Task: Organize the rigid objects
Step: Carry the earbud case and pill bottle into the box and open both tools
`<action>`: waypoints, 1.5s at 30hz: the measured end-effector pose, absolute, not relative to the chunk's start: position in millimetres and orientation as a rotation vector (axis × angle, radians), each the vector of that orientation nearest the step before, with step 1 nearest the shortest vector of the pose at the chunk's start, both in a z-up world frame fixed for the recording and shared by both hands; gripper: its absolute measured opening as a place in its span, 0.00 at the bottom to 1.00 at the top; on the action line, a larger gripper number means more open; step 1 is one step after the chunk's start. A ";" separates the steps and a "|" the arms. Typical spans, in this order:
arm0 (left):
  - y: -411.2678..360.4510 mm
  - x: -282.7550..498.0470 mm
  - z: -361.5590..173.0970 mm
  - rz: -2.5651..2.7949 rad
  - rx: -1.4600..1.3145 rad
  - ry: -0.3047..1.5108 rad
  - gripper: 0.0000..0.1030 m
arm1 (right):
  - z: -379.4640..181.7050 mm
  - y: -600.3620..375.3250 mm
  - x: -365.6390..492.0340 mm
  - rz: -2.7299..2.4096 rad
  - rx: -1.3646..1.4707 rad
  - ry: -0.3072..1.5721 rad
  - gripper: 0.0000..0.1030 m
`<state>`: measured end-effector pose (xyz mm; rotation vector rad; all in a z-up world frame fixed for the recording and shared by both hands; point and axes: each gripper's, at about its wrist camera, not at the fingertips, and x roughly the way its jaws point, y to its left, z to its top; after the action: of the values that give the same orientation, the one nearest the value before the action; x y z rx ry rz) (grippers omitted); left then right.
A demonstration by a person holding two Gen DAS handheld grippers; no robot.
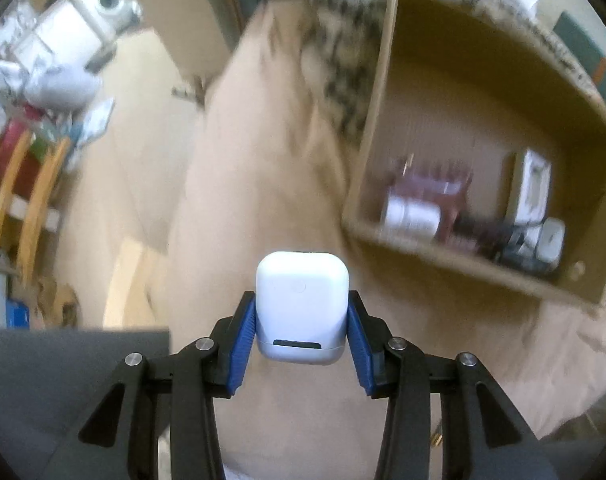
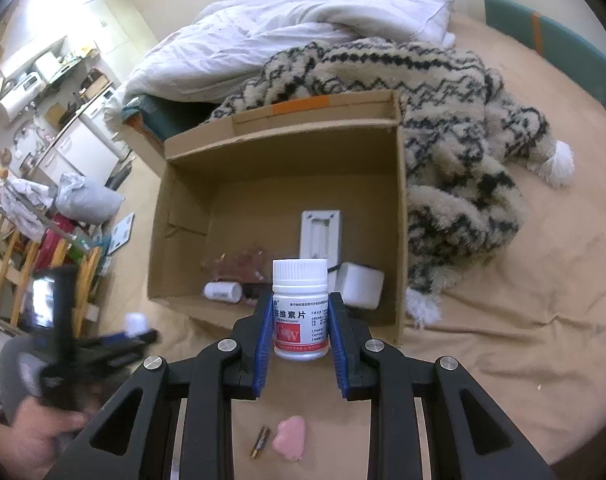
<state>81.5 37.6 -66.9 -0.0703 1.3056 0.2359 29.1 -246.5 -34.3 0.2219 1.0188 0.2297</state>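
While left gripper (image 1: 302, 334) clamps earbud case (image 1: 302, 304) | right gripper (image 2: 300, 344) clamps pill bottle (image 2: 300, 309)

Both grippers are black with blue ribbed pads (image 1: 242, 344). The left gripper (image 1: 302, 340) carries a plain glossy white earbud case (image 1: 302, 300) with a dark slot near its base. The right gripper (image 2: 300, 344) carries a white pill bottle (image 2: 300, 312) with a white ribbed cap and a label printed in black, with a red band. The cardboard box (image 2: 401, 208) is brown with an orange strip of tape. The fuzzy blanket (image 2: 463, 136) is cream with black zigzags and white pompoms. The duvet (image 2: 287, 36) is white, the bedsheet (image 2: 523, 340) tan, and a paw-shaped piece (image 2: 291, 438) on it pink.
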 end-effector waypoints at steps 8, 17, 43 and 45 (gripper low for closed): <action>19.2 106.5 -10.6 0.181 -0.001 1.116 0.39 | -49.8 -251.8 43.7 0.208 0.252 1.014 0.27; -16.9 135.3 -36.1 0.140 0.100 1.080 0.39 | -77.1 -248.3 74.2 0.209 0.300 1.059 0.27; -70.7 172.7 -71.7 0.004 0.234 1.047 0.64 | -93.1 -248.4 98.7 0.223 0.418 1.071 0.81; -68.1 172.6 -71.3 -0.004 0.208 1.059 0.64 | -88.8 -253.3 97.9 0.226 0.449 1.051 0.83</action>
<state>172.6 -68.1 -71.3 0.2082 1.0587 -0.0039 97.9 -253.3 -88.8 0.4491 1.0506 0.2256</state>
